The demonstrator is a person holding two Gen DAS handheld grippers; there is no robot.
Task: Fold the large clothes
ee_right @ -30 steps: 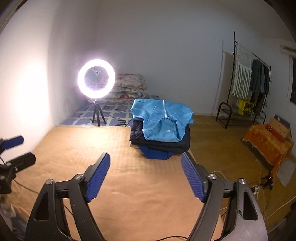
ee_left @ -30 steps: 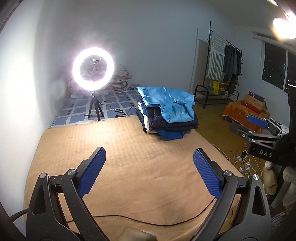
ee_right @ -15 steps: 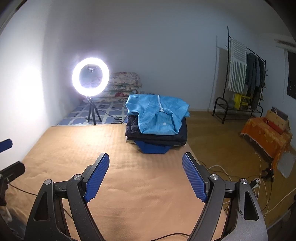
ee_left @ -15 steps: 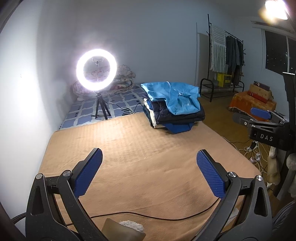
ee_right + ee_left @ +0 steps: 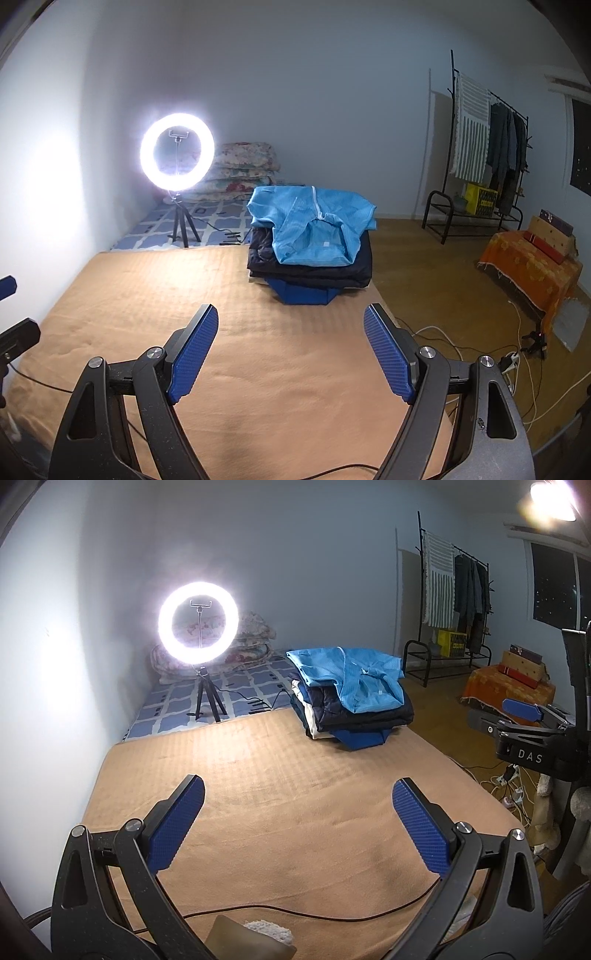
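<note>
At the far right corner of the tan blanket [image 5: 280, 812]: stacked clothes [image 5: 314, 247] (light-blue garment uppermost). Left gripper [image 5: 297, 814] and right gripper [image 5: 290, 341] both released, grasping nothing.

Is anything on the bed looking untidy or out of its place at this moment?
Mostly tidy. The pile of folded clothes is slightly uneven: the light blue garment on top hangs over the dark layers, and the blue piece at the bottom sticks out in front. A black cable lies loose across the tan blanket.
</note>
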